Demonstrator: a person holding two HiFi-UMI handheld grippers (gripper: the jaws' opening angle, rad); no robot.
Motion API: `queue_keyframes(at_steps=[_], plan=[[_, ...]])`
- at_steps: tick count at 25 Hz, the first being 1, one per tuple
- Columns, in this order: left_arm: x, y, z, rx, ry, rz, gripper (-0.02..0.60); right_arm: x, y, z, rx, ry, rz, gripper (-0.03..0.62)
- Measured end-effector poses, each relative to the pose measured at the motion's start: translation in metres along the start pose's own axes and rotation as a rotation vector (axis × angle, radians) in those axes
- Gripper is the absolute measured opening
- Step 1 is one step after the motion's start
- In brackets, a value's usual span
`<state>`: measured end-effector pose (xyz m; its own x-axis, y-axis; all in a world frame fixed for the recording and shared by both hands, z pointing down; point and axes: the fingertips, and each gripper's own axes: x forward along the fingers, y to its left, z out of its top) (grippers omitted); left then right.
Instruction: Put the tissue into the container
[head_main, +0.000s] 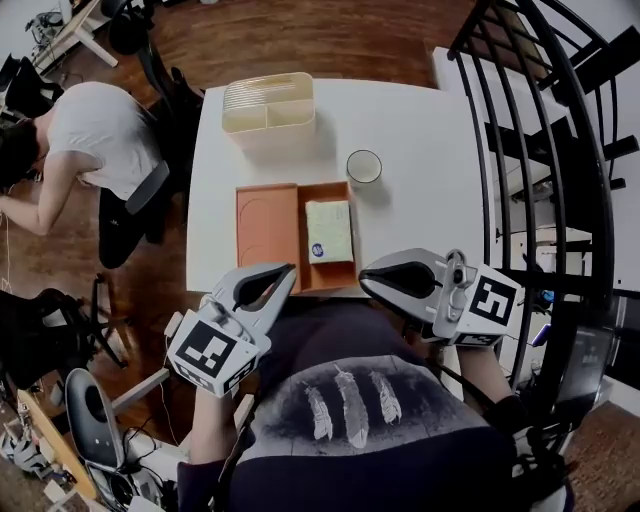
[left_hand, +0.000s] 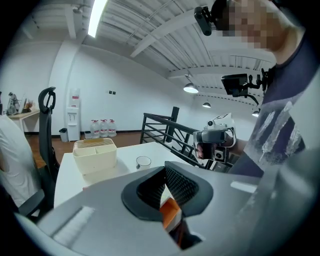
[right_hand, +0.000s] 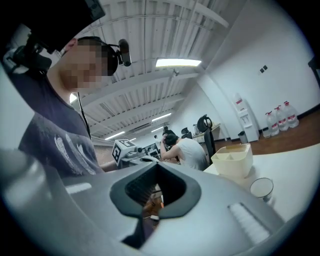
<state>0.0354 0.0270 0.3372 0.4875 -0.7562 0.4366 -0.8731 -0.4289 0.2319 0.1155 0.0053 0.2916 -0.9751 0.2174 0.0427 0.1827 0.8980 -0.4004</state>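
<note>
Tissue pack (head_main: 329, 232), pale green with a small round blue mark at its near end, lies flat in the right compartment of the orange container (head_main: 268, 222), whose left compartment holds nothing. At the far left of the head view a person in a white top (head_main: 95, 130) sits bent forward, away from the white table (head_main: 420, 150). Nearer, at lower left, the left gripper (head_main: 288, 269) is held off the table's near edge, close to the container's near left corner without touching it; its marker cube (head_main: 212, 352) faces up, and in the left gripper view its jaws are pressed together with nothing between them, the orange of the container showing through the gap behind the pads. Beyond the container, at the table's far end, stands a cream divided bin (head_main: 268, 102). To the right of the container and just apart from it stands a clear glass (head_main: 364, 166), upright. Farther right, the right gripper (head_main: 364, 281) is held over the near edge by the container's near right corner, its jaws closed and pinching nothing. A black metal railing (head_main: 530, 150) runs along the table's right side.
</note>
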Motion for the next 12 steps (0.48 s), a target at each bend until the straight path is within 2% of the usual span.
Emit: queue_keyframes(at_steps=[6,12], plan=[[-0.004,0.012,-0.013,-0.008,0.05,0.118,0.014,-0.005,-0.004,-0.009,0.066,0.015,0.072,0.003],[-0.004,0.014,-0.039,0.004,0.121,0.125,0.014,0.007,-0.014,-0.023,0.108,0.035,0.076,0.003]])
